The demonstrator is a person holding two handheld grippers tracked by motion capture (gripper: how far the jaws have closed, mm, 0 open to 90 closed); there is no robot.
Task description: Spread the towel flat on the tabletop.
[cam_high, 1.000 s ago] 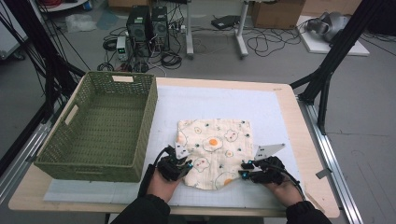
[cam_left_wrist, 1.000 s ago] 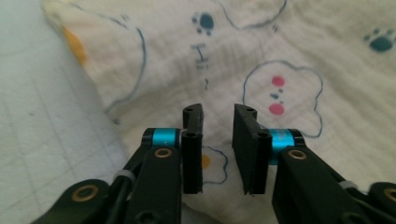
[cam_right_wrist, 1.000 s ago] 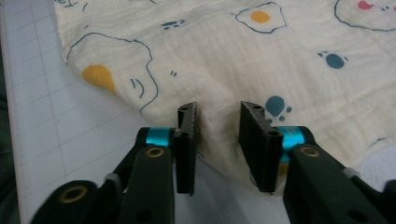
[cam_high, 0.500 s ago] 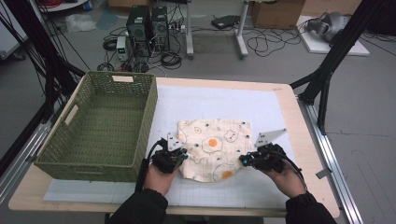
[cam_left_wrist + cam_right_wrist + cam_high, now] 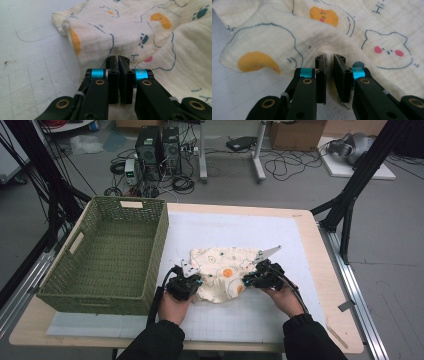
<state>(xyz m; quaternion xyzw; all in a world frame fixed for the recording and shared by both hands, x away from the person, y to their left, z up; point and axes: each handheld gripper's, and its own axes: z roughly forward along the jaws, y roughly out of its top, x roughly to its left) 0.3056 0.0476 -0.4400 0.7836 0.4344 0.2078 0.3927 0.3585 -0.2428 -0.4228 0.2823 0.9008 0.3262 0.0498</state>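
Observation:
A cream cloth (image 5: 223, 270) printed with cartoon animals and orange blobs lies rumpled on the white gridded mat (image 5: 235, 227) at the middle of the table. My left gripper (image 5: 193, 282) holds the cloth's near left edge. In the left gripper view its jaws (image 5: 117, 62) stand pressed together, with the cloth (image 5: 155, 32) bunched right at their tips. My right gripper (image 5: 249, 281) holds the near right edge. In the right gripper view its gripper (image 5: 329, 58) pinches a raised ridge of the cloth (image 5: 367, 27). The held near edge is raised off the mat.
A green woven basket (image 5: 100, 299) stands empty on the table's left, its right wall close to my left hand. The mat stretches bare beyond and to the right of the cloth. Computer cases (image 5: 160, 145) and cables lie on the floor behind the table.
Both grippers have moved away from the person, carrying the cloth's near edge forward and up. The cloth now looks shorter and more bunched.

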